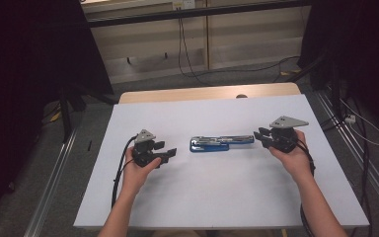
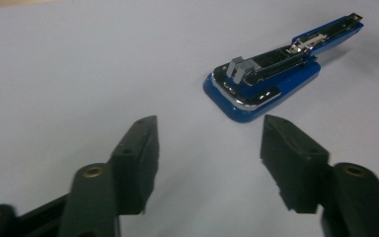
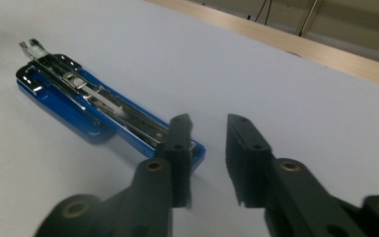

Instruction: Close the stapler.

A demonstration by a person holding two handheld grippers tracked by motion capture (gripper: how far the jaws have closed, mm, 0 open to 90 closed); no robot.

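Blue stapler lies swung open on the tabletop between the empty, open left gripper and right gripper, best pinned at both ends.

Stapler between two grippers on the table

A stapler, swung open flat, lies lengthwise across the middle of the table, its thick end toward the left and its thin arm toward the right. The left gripper sits on the table just left of the thick end, apart from it. The right gripper is just beside the thin end at the right. Behind the table runs a wall with cables hanging down it.
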